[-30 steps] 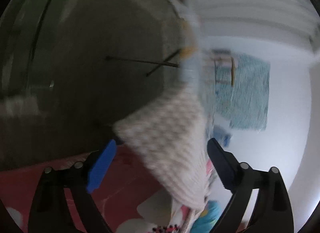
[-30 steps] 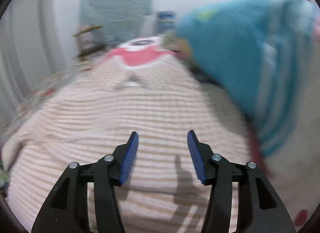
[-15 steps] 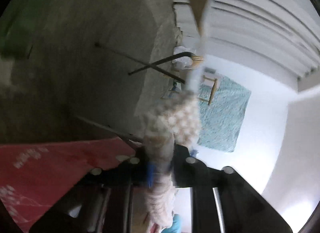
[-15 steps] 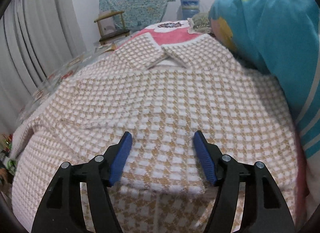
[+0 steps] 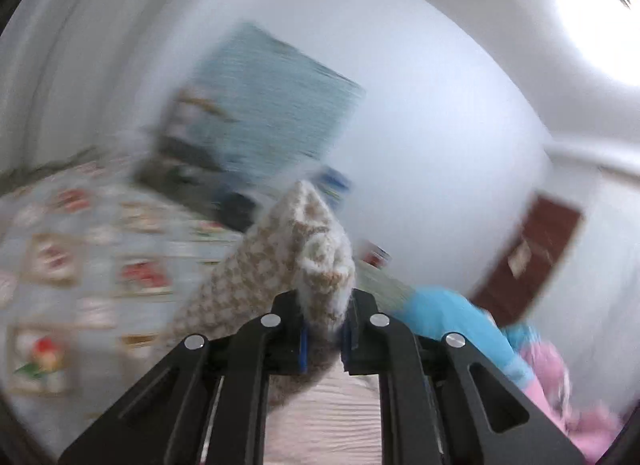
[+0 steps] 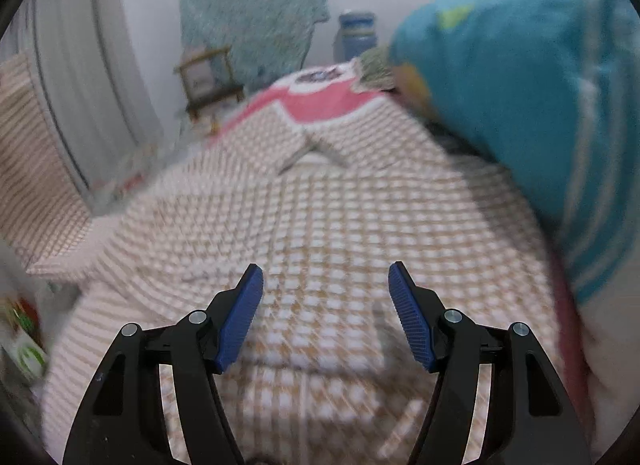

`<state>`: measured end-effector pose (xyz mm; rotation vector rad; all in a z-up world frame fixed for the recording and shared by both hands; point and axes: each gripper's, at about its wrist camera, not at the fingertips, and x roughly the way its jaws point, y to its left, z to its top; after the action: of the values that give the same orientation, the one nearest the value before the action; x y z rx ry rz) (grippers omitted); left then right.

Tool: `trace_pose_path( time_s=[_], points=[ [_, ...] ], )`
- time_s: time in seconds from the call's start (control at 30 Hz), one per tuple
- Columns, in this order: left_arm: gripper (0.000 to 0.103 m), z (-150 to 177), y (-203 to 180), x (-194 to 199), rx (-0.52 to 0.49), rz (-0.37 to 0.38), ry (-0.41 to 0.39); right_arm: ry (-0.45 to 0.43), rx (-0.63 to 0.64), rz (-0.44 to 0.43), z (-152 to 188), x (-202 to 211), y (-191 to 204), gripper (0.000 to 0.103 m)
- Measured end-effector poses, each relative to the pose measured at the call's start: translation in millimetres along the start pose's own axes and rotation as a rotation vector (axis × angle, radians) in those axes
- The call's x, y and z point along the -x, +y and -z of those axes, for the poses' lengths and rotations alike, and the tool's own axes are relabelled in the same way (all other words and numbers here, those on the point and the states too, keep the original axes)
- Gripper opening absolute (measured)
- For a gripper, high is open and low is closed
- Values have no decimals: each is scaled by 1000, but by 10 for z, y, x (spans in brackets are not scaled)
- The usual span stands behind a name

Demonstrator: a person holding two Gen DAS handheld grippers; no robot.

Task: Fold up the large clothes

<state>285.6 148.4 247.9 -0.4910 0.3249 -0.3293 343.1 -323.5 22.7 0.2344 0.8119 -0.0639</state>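
Observation:
A large tan-and-white houndstooth knit garment (image 6: 328,225) lies spread on the bed, collar at the far end. My right gripper (image 6: 326,313) is open and empty, just above the garment's near part. My left gripper (image 5: 323,335) is shut on a bunched edge of the same garment (image 5: 296,249), which sticks up between the jaws. In the right wrist view, the lifted part of the garment (image 6: 28,169) hangs at the far left.
A blue pillow (image 6: 528,85) lies along the right of the bed, and also shows in the left wrist view (image 5: 460,317). A pink cloth (image 5: 560,393) lies beside it. A wooden chair (image 6: 208,77) and a teal wall hanging (image 6: 252,13) stand beyond the bed. A patterned floor mat (image 5: 80,265) is at left.
My left gripper has closed on the garment's edge and swung with it, the view turning from the dark wall toward the room. My right gripper has opened wider above the garment.

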Motion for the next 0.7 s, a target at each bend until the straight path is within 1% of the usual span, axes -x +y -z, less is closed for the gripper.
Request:
trace_pose_path(
  time_s=[0.03, 0.1, 0.17, 0.2, 0.23, 0.3, 0.33, 0.37, 0.4, 0.47, 0.5, 0.53, 0.57, 0.6, 0.63, 0.67, 0.7],
  points=[
    [11, 103, -381, -270, -39, 44, 33, -5, -10, -1, 11, 73, -49, 62],
    [11, 370, -829, -589, -70, 86, 86, -15, -6, 18, 63, 273, -173, 62],
    [11, 749, -1283, -943, -99, 124, 155, -30, 7, 38, 136, 474, -306, 62],
    [11, 910, -1427, -1074, -114, 133, 180, -39, 9, 43, 173, 575, -355, 62],
    [11, 1145, -1605, -1187, -130, 137, 210, -54, 8, 52, 229, 717, -443, 62],
    [11, 1548, -1824, -1379, -157, 135, 270, -77, -10, 71, 312, 918, -587, 62],
    [11, 1757, -1898, -1535, -156, 127, 303, -81, -23, 62, 349, 986, -644, 60],
    [11, 1951, -1927, -1682, -144, 125, 343, -82, -39, 28, 396, 1078, -715, 59],
    [11, 2131, -2007, -1718, -128, 117, 380, -81, -42, 3, 434, 1148, -746, 59],
    [12, 2470, -2020, -1901, -102, 87, 472, -80, -15, 12, 474, 1222, -718, 59],
    [15, 2590, -1967, -1970, -91, 72, 509, -77, 5, 23, 488, 1237, -679, 59],
    [18, 2722, -2007, -2067, -78, 79, 552, -78, 15, 33, 499, 1252, -650, 60],
    [30, 2841, -1968, -2172, -50, 111, 634, -80, 13, 32, 508, 1262, -640, 60],
    [49, 2923, -1991, -2253, -18, 152, 701, -82, 0, 18, 517, 1280, -650, 60],
    [57, 3011, -1932, -2330, 43, 223, 784, -86, -19, 4, 523, 1301, -671, 60],
    [64, 3061, -1871, -2367, 105, 292, 837, -93, -47, -9, 528, 1334, -710, 61],
    [65, 3060, -1812, -2361, 148, 339, 853, -103, -69, -12, 515, 1354, -740, 61]
  ],
)
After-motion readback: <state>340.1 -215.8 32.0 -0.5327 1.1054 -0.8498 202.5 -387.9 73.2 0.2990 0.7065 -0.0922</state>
